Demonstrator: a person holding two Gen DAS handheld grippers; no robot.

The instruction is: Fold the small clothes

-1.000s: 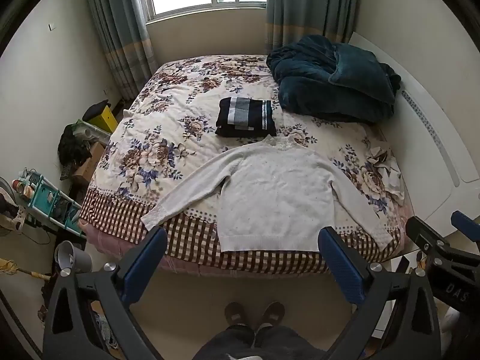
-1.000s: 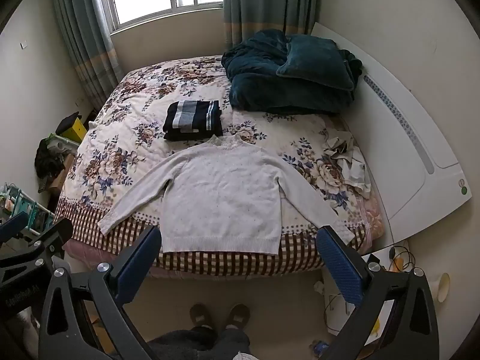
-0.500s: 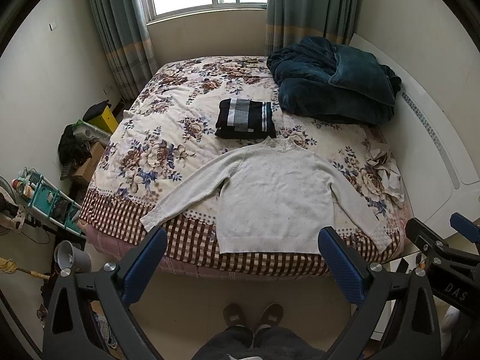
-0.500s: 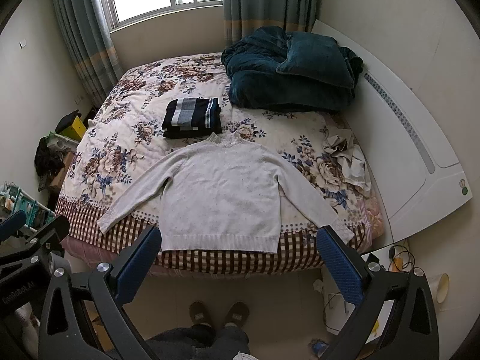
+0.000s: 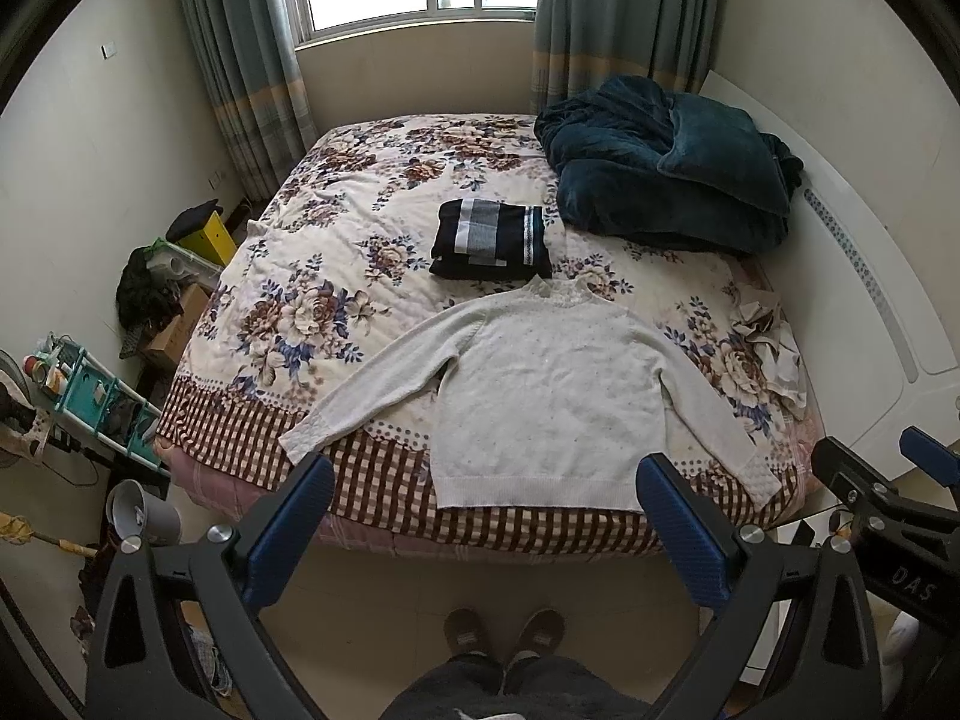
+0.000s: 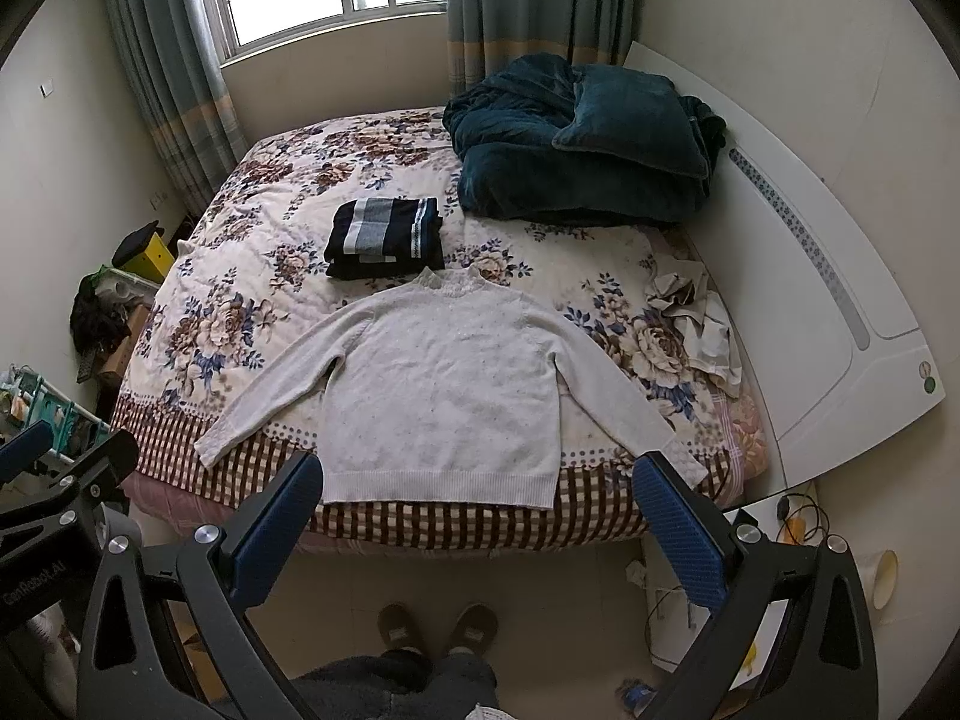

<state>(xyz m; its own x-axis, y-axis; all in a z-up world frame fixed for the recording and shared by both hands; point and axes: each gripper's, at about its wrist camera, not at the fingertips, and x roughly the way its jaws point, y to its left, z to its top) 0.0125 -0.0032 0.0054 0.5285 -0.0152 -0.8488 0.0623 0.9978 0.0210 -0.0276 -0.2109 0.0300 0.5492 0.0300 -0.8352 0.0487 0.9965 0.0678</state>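
A white long-sleeved sweater [image 5: 540, 384] lies flat, sleeves spread, at the near edge of the floral bed [image 5: 312, 276]; it also shows in the right wrist view [image 6: 444, 384]. Behind its collar sits a folded navy striped garment [image 5: 489, 240], also seen in the right wrist view [image 6: 384, 237]. My left gripper [image 5: 480, 528] is open and empty, held above the floor in front of the bed. My right gripper [image 6: 474, 525] is open and empty, likewise short of the sweater's hem.
A dark teal blanket [image 5: 666, 174] is heaped at the bed's far right. Crumpled pale clothes [image 5: 771, 348] lie by the white headboard [image 5: 870, 276]. A teal rack [image 5: 90, 402] and boxes stand at the left. My slippered feet [image 5: 504, 630] are on the floor.
Both grippers have drawn back and risen slightly, so the bed and sweater sit a little higher and farther in view. Nothing on the bed has moved.
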